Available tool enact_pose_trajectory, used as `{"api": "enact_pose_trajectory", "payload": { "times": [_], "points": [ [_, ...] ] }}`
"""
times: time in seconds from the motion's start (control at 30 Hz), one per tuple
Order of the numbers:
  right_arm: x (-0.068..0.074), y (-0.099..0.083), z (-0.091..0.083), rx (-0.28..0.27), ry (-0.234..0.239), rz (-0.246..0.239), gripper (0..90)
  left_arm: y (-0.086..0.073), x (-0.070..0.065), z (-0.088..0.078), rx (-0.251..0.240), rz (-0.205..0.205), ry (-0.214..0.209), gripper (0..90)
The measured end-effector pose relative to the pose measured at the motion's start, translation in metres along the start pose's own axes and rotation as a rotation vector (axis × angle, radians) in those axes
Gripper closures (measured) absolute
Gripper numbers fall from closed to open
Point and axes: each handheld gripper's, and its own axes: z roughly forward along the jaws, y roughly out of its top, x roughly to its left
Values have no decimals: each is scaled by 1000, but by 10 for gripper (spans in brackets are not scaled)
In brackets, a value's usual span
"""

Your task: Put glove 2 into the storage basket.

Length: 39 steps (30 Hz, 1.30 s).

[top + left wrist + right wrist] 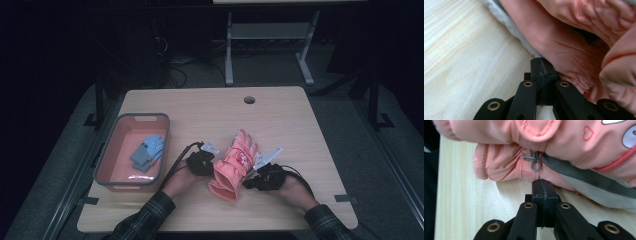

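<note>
Two grippers flank one padded salmon-pink ski glove (233, 167) that lies near the middle of the pale wooden worktop (280, 120), cuff toward the person and fingers pointing away. Left of it stands a grey-rimmed pink plastic bin (104, 162) with a small blue knitted glove (149, 151) already inside, so the job in hand looks like getting the pink glove into that bin too.

The left gripper (206, 161) sits just beside the glove's cuff edge; in the left gripper view its jaws are clenched tight together with nothing between them, the tips right at the fabric where white lining (510, 26) peeks out. The right gripper (260, 175) is at the opposite edge, its jaws likewise clenched on nothing, aimed at a small grey plastic clip (534, 161) and a dark grey webbing strap (574, 171) on the glove's side.

To do this well, I judge that one pair of jaws should release first, then bite a firm fold of the cuff rather than the slippery shell or the tiny clip. Lifting high enough to clear the bin's rim matters, since the glove is bulky and may sag.
</note>
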Motion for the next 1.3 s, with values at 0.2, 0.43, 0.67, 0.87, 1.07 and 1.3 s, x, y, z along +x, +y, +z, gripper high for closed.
{"api": "enact_pose_trajectory", "payload": {
  "times": [0.2, 0.43, 0.67, 0.87, 1.07, 1.3],
  "points": [
    [1, 1, -20, -31, -45, 16, 900, 0, 6, -3, 8, -9, 28, 895],
    [-10, 18, -57, -129, -151, 41, 900, 7, 15, -16, -57, -60, 58, 869],
    [-23, 43, -65, -210, -199, 35, 900, 12, 21, -19, -82, -90, 79, 792],
    [-32, 47, -49, -190, -195, 54, 900, 14, 22, -20, -88, -105, 87, 714],
    [-37, 47, -38, -169, -187, 67, 900, 14, 25, -21, -69, -105, 96, 646],
    [-39, 45, -20, -101, -184, 72, 900, 18, 31, -29, -105, -153, 151, 509]
  ]
}}
